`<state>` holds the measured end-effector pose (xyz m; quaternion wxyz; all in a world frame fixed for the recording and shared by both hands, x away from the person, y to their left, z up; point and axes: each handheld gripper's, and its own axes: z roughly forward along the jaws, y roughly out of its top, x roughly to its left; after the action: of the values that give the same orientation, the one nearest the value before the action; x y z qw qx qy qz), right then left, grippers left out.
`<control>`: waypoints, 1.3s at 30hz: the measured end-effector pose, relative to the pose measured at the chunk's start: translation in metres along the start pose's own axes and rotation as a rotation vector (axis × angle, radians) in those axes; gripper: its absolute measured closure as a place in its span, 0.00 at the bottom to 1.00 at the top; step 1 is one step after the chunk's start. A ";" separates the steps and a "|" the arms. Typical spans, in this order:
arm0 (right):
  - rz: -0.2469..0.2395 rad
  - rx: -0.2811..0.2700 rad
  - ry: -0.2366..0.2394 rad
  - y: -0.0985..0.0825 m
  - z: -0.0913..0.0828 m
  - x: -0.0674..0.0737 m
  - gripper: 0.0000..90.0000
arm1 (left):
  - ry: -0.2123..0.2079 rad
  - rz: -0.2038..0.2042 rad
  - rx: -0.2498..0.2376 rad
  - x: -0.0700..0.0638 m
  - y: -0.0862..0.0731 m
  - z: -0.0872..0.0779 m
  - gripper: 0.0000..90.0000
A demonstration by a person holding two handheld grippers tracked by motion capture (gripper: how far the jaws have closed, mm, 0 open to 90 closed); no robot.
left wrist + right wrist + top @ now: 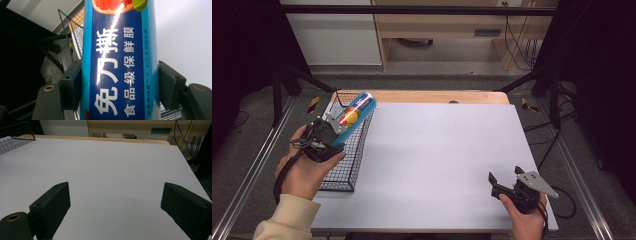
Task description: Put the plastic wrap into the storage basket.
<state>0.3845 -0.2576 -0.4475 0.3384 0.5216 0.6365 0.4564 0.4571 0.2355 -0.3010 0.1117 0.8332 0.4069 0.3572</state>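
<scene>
High view: blue tube (354,116) (gripped) overhangs basket (343,170) edge.

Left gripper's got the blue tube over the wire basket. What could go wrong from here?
1. The left gripper clamps the blue tube near its lower end, so the long tilted upper part could pivot or slip on the glossy wrap.
2. The tube hangs over the wire basket rim; lowering it could catch the mesh.
3. The right gripper rests open, far off, offering no support.
</scene>
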 end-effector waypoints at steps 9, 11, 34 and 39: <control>0.003 0.004 0.003 0.000 0.001 0.001 0.10 | 0.056 -0.002 0.088 0.008 -0.005 0.016 0.36; 0.001 0.004 0.003 0.000 0.001 0.001 0.10 | 0.062 -0.007 0.099 0.009 -0.006 0.019 0.36; -0.004 0.003 0.008 0.000 0.001 0.001 0.10 | 0.077 0.008 0.180 0.004 -0.007 0.038 0.36; -0.005 0.003 0.008 0.000 0.002 0.001 0.11 | 0.082 0.006 0.198 0.002 -0.008 0.043 0.36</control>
<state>0.3857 -0.2563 -0.4481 0.3361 0.5189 0.6398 0.4566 0.4826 0.2467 -0.3349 0.0109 0.8261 0.4418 0.3496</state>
